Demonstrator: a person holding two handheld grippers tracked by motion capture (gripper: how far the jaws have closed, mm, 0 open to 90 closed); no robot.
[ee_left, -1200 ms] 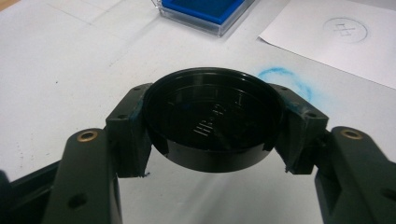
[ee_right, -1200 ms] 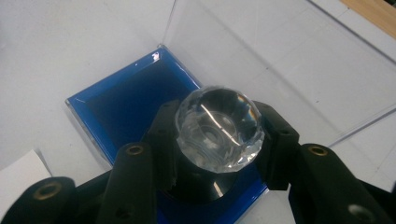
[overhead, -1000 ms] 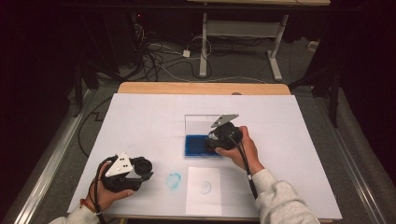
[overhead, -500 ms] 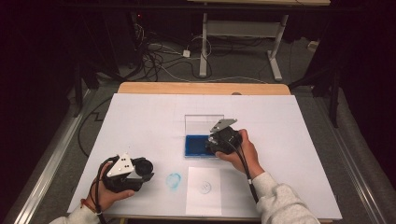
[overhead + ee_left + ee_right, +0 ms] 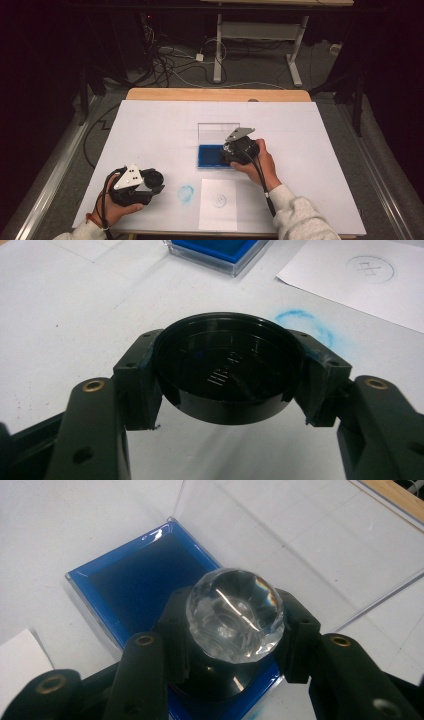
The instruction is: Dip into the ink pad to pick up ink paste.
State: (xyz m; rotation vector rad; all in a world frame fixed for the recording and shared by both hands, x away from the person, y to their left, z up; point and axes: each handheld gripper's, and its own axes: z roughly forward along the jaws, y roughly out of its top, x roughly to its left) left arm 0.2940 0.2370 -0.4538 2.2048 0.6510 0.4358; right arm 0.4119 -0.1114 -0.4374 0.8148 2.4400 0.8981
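Two grippers clamped: stamp (image 5: 235, 615) over ink pad (image 5: 135, 580), cap (image 5: 227, 367) apart.

Two grippers work at one white table (image 5: 150, 130): the left gripper (image 5: 227, 390) near the left front edge, the right gripper (image 5: 232, 645) right of centre. There is one round black cap (image 5: 227, 372), one stamp with a clear faceted knob (image 5: 234, 615), and one blue ink pad (image 5: 140, 580) in a clear case with one upright lid (image 5: 218, 134). One sheet of paper (image 5: 218, 204) lies near, bearing one stamped circle (image 5: 218, 201). One blue ink ring (image 5: 186, 193) marks the table to its left.
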